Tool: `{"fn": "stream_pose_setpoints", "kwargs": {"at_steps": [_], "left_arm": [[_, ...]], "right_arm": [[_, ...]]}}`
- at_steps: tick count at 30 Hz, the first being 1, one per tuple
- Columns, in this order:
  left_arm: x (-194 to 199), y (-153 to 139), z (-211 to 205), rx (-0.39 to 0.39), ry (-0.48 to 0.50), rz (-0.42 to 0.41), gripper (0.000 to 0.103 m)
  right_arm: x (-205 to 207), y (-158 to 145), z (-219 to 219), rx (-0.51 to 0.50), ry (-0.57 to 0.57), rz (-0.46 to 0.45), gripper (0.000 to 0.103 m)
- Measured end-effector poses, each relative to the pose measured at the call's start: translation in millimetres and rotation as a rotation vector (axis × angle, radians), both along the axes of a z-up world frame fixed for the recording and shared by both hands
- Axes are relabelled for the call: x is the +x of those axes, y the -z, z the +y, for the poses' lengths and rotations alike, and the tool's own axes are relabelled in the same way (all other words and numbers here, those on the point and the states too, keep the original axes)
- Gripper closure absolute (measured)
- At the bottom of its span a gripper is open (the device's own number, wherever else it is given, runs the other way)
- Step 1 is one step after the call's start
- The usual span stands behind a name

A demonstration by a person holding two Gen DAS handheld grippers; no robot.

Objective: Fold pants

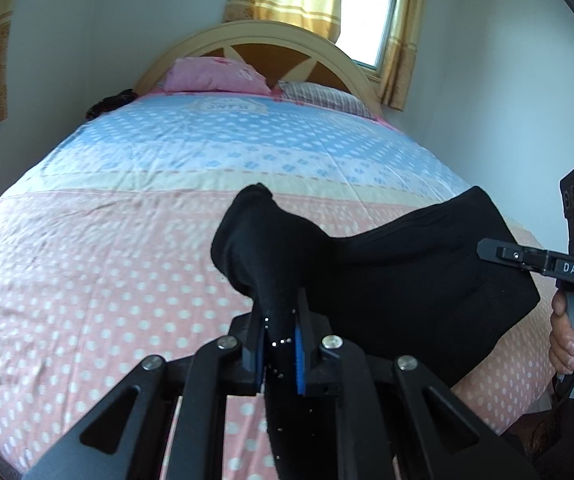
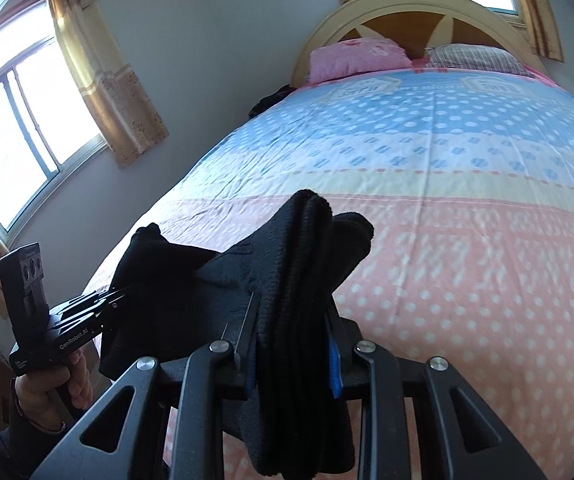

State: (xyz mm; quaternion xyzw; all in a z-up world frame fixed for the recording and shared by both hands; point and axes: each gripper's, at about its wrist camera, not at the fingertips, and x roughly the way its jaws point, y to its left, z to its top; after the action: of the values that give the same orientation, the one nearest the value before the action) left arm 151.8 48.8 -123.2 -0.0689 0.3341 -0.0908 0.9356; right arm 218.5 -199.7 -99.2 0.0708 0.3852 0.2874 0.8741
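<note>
The black pants (image 1: 407, 280) hang lifted above the bed between both grippers. My left gripper (image 1: 281, 316) is shut on a bunched end of the cloth, which bulges out past the blue pads (image 1: 299, 354). My right gripper (image 2: 293, 320) is shut on a thick stack of folded black pants (image 2: 303, 272), layers showing on edge between its fingers. In the left wrist view the right gripper (image 1: 487, 250) shows at the right edge, held by a hand (image 1: 567, 332). The left gripper (image 2: 115, 296) appears at lower left in the right wrist view, with cloth stretched across to it.
A bed with a pink and blue polka-dot sheet (image 1: 127, 240) fills both views. A pink pillow (image 1: 215, 76) and a checked pillow (image 1: 323, 98) lie against the wooden headboard (image 1: 263, 36). A dark item (image 1: 111, 104) lies at the bed's far left. Curtained windows (image 2: 19, 128) line the walls.
</note>
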Motion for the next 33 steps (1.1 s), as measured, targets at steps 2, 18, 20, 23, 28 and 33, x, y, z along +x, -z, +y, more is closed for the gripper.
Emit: {"fn": "stream_pose_setpoints", "kwargs": {"at_steps": [2, 18, 20, 23, 28, 33], "left_arm": [[-2.8, -1.3, 12.7, 0.000, -0.023, -0.004, 0.091], [-20.2, 3.0, 85.9, -0.015, -0.206, -0.024, 0.091], [-21.6, 5.9, 93.5, -0.022, -0.223, -0.017, 0.091], [-22.5, 10.5, 104.3, -0.037, -0.253, -0.006, 0.091], [-24.4, 19.3, 120.2, -0.052, -0.291, 0.013, 0.092], [-26.4, 25.3, 130.4, -0.064, -0.313, 0.026, 0.092]], "right_arm": [[6.5, -0.3, 16.4, -0.001, -0.024, 0.002, 0.076], [48.8, 14.4, 118.6, 0.003, -0.167, 0.027, 0.076], [52.5, 18.7, 128.4, 0.008, -0.181, 0.036, 0.076], [56.1, 25.6, 140.8, 0.014, -0.198, 0.050, 0.076], [61.4, 35.4, 158.9, 0.020, -0.217, 0.069, 0.076], [70.5, 44.1, 166.5, 0.026, -0.224, 0.086, 0.076]]}}
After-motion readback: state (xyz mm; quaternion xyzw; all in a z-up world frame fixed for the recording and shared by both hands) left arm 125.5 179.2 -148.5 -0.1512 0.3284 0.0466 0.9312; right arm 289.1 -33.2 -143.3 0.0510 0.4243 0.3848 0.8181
